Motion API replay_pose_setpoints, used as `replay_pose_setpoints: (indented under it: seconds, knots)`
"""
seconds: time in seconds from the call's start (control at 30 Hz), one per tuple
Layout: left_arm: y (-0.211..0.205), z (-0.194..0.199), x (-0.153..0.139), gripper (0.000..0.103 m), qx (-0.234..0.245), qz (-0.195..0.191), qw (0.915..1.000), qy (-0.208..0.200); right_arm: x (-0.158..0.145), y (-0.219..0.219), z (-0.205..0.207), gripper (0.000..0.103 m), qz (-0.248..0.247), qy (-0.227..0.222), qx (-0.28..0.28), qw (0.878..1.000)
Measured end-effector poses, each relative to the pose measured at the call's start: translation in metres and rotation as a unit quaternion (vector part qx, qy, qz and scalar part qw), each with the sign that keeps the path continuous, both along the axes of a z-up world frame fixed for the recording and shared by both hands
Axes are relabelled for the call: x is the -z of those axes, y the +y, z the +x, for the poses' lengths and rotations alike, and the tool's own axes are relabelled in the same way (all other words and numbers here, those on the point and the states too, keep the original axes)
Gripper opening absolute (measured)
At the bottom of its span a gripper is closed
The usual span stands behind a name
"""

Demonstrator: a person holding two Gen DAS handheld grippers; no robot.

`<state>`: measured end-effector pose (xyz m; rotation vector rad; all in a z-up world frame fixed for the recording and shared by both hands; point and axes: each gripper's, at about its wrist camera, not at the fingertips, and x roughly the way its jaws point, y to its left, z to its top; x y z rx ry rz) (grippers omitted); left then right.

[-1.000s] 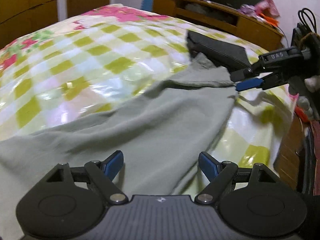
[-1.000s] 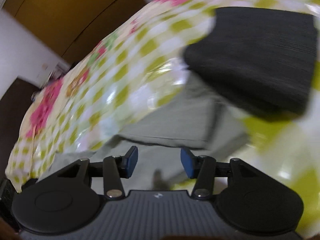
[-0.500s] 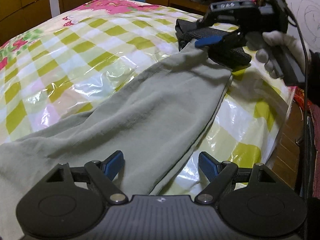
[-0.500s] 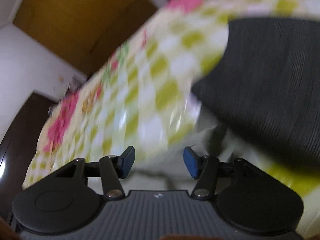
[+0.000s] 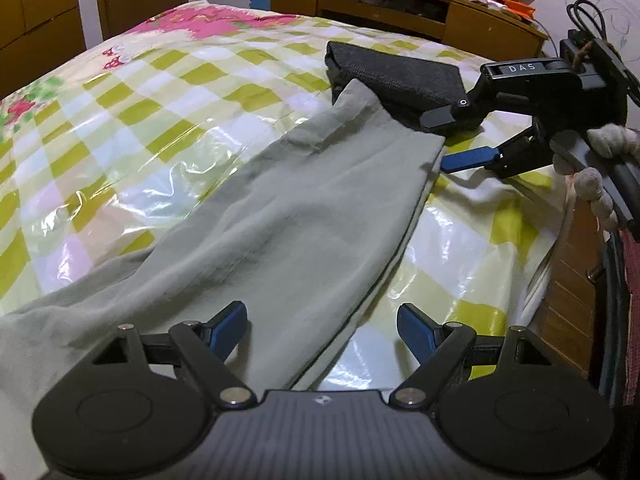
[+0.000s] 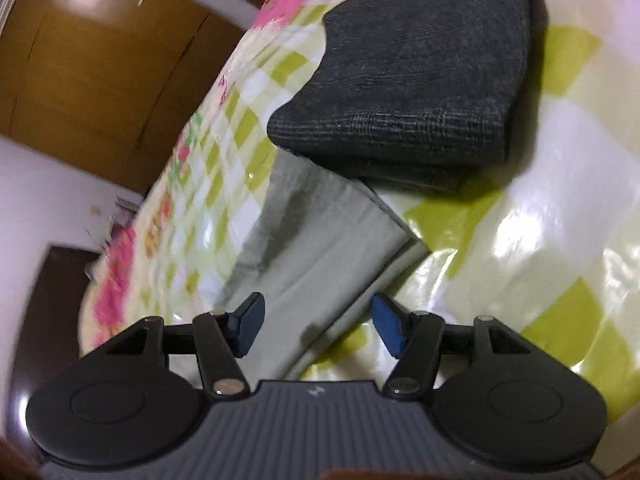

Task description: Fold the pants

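— Pants (image 5: 280, 216): one pair, pale grey-green, entered as lying flat on your bed. Where did the leg run?

— Diagonally across the checked yellow-green plastic cover (image 5: 132, 128), from the bunched cloth at your near left up to the hem at far right. The hem end touched the folded dark garment (image 5: 394, 76) lying beyond it; whether it overlapped that garment, I could not tell.

— Left gripper (image 5: 322, 330): condition?

— Your left gripper was spread wide, blue pads well apart, nothing between them. It sat low over the near stretch of the leg; the left pad hung above grey cloth, the right pad above bare cover past the leg's edge.

— Right gripper (image 5: 448, 142): condition?

— Also released. From your left wrist view, its two fingers stood apart, the blue pad of the lower finger (image 5: 468, 159) just beside the hem corner without gripping it. A gloved hand (image 5: 592, 168) held its handle at the bed's right edge.

— And its own camera?

— The right gripper (image 6: 318, 326) showed both pads parted, the pants (image 6: 316, 248) hem lying between and ahead of them. The dark garment (image 6: 416, 72) sat directly past the hem on the cover (image 6: 552, 208).

— Surroundings, listed?

— Wooden cabinet (image 5: 420, 8) behind your bed, cluttered on top; wooden wardrobe doors (image 6: 92, 60) to the far side; a pink floral patch (image 5: 200, 24) on the cover's far end.
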<state>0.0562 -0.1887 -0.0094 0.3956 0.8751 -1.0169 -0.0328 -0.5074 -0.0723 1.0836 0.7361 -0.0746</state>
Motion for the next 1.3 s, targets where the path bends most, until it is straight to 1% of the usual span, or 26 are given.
replay_pose_setpoints:
  seconds: [0.1,0.2,0.27,0.3,0.37,0.47,0.53,0.6,0.73,0.8,0.87,0.9,1.03,1.17,1.27,1.3]
  knots:
    - [-0.002,0.001,0.002,0.093,-0.002,-0.005,1.0,0.008,-0.001,-0.002,-0.004,0.064,0.016,-0.005,0.003,1.0]
    - [-0.005,-0.002,0.0,0.092,-0.001,-0.003,1.0,0.0,0.007,0.0,0.006,0.064,0.021,0.0,0.013,1.0]
    - [-0.004,-0.003,-0.004,0.093,0.001,-0.009,1.0,0.0,0.009,0.002,0.012,0.064,0.017,-0.011,0.024,1.0]
    - [-0.004,-0.003,-0.004,0.093,0.001,-0.008,1.0,-0.002,0.009,0.004,0.013,0.064,0.02,-0.014,0.04,0.999]
    - [-0.003,-0.002,-0.005,0.093,-0.001,-0.004,1.0,-0.006,0.009,0.009,0.013,0.064,0.025,-0.034,0.051,0.998]
    - [0.003,0.0,-0.007,0.093,-0.009,-0.012,0.9999,-0.005,0.011,0.013,0.008,0.06,0.03,-0.029,0.074,0.996]
    - [0.004,0.002,-0.005,0.093,-0.013,-0.012,0.9998,-0.001,0.008,0.011,-0.002,0.06,0.03,-0.028,0.087,0.995]
    - [0.004,0.001,-0.003,0.093,-0.012,-0.01,0.9999,-0.001,0.007,0.009,-0.005,0.06,0.036,-0.016,0.08,0.996]
    - [0.005,-0.001,-0.002,0.093,-0.01,-0.018,0.9998,0.005,0.001,0.011,-0.004,0.06,0.023,0.01,0.062,0.998]
    - [0.005,-0.001,0.001,0.093,-0.01,-0.02,0.9997,0.009,0.001,0.01,-0.006,0.061,0.017,0.018,0.065,0.998]
    - [0.004,-0.002,0.001,0.093,-0.007,-0.021,0.9997,0.007,0.008,0.009,-0.009,0.062,0.031,0.02,0.079,0.996]
    - [0.004,-0.002,0.001,0.093,-0.006,-0.023,0.9997,0.01,0.009,0.01,-0.01,0.065,0.039,0.017,0.086,0.995]
    - [0.004,-0.004,0.0,0.093,-0.001,-0.024,0.9997,0.007,0.011,0.009,-0.01,0.065,0.051,0.01,0.109,0.993]
    - [0.005,-0.003,0.001,0.093,0.0,-0.032,0.9995,0.009,-0.005,0.002,-0.018,0.066,0.017,-0.001,0.122,0.992]
    - [0.003,-0.003,0.002,0.093,0.0,-0.033,0.9994,0.01,-0.008,-0.004,-0.018,0.065,0.014,-0.002,0.125,0.992]
    - [0.003,-0.003,0.002,0.093,0.002,-0.033,0.9994,0.011,-0.008,-0.004,-0.017,0.063,0.015,-0.003,0.122,0.992]
